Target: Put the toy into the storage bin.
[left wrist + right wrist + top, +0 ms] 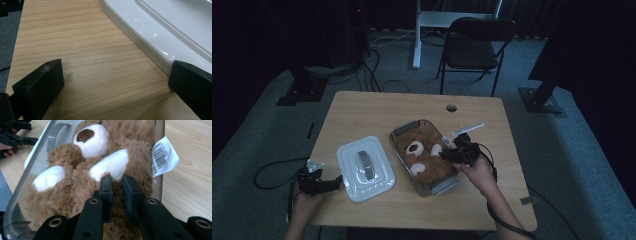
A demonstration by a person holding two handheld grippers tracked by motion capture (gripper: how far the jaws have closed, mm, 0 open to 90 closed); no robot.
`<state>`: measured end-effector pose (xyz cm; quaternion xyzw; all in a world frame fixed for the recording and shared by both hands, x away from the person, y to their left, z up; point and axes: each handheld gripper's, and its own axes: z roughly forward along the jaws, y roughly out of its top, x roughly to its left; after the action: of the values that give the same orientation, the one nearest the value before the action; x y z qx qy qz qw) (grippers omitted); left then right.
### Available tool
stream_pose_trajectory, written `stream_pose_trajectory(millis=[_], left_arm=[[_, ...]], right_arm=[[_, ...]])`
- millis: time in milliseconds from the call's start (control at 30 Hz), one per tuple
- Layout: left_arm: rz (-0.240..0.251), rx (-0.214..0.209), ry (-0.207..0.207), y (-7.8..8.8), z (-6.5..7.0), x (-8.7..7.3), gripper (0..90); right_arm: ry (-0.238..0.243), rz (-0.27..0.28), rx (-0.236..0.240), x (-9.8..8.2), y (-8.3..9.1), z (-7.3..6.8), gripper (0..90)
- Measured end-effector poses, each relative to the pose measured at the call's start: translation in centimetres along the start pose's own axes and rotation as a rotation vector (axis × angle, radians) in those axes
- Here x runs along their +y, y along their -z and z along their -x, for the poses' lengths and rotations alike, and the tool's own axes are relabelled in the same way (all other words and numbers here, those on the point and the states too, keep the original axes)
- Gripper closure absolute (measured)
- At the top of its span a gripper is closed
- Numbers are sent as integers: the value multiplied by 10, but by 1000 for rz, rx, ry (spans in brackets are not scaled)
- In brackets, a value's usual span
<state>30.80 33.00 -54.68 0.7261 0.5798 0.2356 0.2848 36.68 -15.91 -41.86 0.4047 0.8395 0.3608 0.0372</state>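
Item 1: brown plush teddy bear with white paw pads and white muzzle (100,162). I see it lying on its back inside the clear rectangular plastic bin with grey handles (401,131), at centre of the high view. It fills the bin nearly wall to wall, and its barcode tag (163,156) hangs over the rim at the right of the right gripper view.

Item 2: right tongs (117,188). I have them narrowed onto a tuft of fur just below a white paw, with the pads pinching the plush. Gripping the loose pile rather than the body suits a soft toy packed this tightly, I judge.

Item 3: white rectangular plastic lid with grey centre handle (364,167). It lies flat on the light wooden desk (362,110), left of the bin, set aside so the bin's mouth stays free.

Item 4: left tongs (332,183). I keep them wide and empty at lower left of the high view, their jaws low over the desk at the lid's near edge (150,42), likely parked ready for the lid.
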Motion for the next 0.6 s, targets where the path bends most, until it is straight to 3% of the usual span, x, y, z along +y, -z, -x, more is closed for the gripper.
stream_pose_trajectory(millis=[133, 600], left_arm=[[1, 0, 2, 0, 0, 0, 5], [0, 0, 1, 0, 0, 0, 5]], right_arm=[[-16, -19, 7, 3, -7, 5, 779], [19, -98, -88, 12, -31, 2, 808]])
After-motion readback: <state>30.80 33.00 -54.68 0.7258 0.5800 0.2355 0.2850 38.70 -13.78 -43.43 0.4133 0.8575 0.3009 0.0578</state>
